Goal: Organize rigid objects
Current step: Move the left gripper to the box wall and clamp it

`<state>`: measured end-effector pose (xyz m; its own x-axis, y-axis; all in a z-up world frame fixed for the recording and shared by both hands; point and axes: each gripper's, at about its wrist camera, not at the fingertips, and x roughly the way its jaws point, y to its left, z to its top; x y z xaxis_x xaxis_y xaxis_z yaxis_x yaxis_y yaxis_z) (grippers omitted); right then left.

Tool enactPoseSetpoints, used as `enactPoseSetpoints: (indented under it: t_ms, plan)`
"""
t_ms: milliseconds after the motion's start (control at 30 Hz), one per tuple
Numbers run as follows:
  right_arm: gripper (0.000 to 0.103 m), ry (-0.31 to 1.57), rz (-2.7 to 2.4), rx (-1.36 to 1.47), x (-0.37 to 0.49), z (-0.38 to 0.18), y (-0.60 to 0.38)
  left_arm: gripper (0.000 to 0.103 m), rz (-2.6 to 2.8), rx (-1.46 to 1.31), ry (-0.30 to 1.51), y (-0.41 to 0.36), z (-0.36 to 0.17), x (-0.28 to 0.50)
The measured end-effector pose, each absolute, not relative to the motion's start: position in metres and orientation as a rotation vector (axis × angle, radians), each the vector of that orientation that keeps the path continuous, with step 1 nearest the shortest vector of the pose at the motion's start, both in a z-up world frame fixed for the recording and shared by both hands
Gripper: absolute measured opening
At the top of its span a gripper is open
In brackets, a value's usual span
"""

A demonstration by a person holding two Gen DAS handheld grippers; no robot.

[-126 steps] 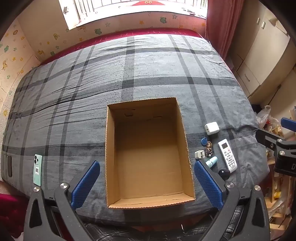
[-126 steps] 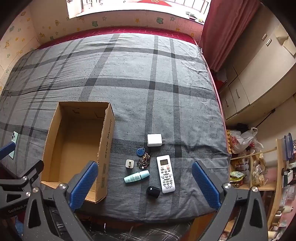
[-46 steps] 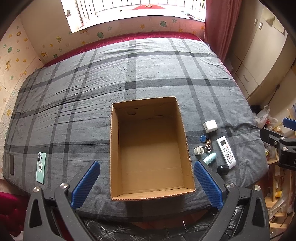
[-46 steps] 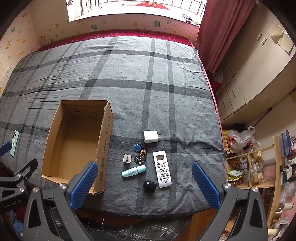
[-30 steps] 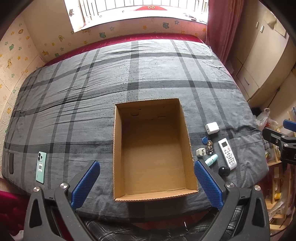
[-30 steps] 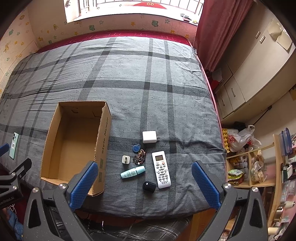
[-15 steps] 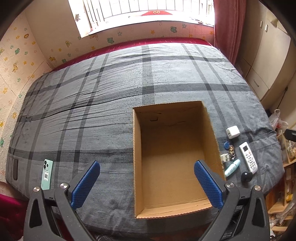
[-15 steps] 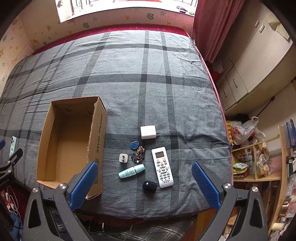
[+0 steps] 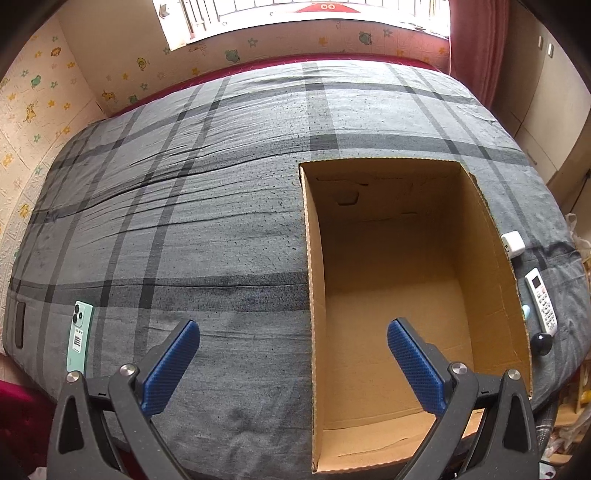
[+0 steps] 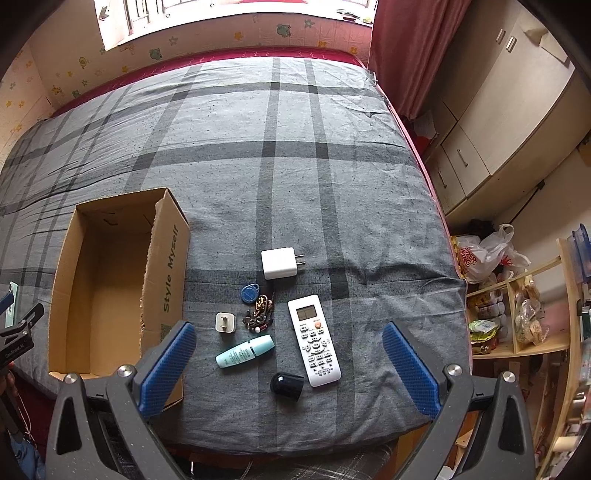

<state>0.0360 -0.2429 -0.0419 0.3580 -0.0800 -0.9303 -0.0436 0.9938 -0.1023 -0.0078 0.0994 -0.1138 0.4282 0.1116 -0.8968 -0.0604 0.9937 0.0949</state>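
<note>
Left gripper and right gripper hover, jaws spread wide, empty.

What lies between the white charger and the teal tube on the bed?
In the right wrist view, a blue key fob and keychain cluster lie between the white charger and teal tube.

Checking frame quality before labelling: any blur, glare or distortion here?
Left wrist view: sharp, strong fisheye bowing of the grey plaid bedspread, blown-out window. Right wrist view: sharp, even daylight, legible white remote control, dark vignetted corners.
</note>
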Motion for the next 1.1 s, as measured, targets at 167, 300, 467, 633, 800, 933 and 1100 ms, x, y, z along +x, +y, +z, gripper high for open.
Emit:
enactPoseSetpoints:
  t_ms: [167, 300, 467, 633, 800, 933, 1100]
  plan:
    - [0.103, 1.212, -0.013, -0.109, 0.036, -0.060, -0.246, 0.103, 0.080, 0.044, 1.128, 0.100, -0.136, -0.008]
    - [0.103, 1.198, -0.021, -0.112, 0.034, -0.074, -0.249, 0.103, 0.080, 0.043, 1.133, 0.101, -0.155, -0.011]
    - [0.103, 1.180, -0.028, -0.131, 0.030, -0.090, -0.252, 0.103, 0.072, 0.027, 1.141, 0.102, -0.174, -0.014]
    - [0.103, 1.156, -0.044, -0.115, 0.022, -0.106, -0.255, 0.092, 0.069, 0.042, 1.128, 0.099, -0.182, -0.017]
    - [0.103, 1.173, -0.052, -0.082, 0.016, -0.122, -0.259, 0.058, 0.045, 0.032, 1.162, 0.098, -0.192, -0.017]
    - [0.103, 1.177, -0.072, -0.095, 0.013, -0.128, -0.260, 0.034, 0.035, 0.027, 1.170, 0.100, -0.197, -0.017]
    - [0.103, 1.182, -0.076, -0.099, 0.013, -0.130, -0.262, 0.018, 0.029, 0.009, 1.174, 0.097, -0.203, -0.019]
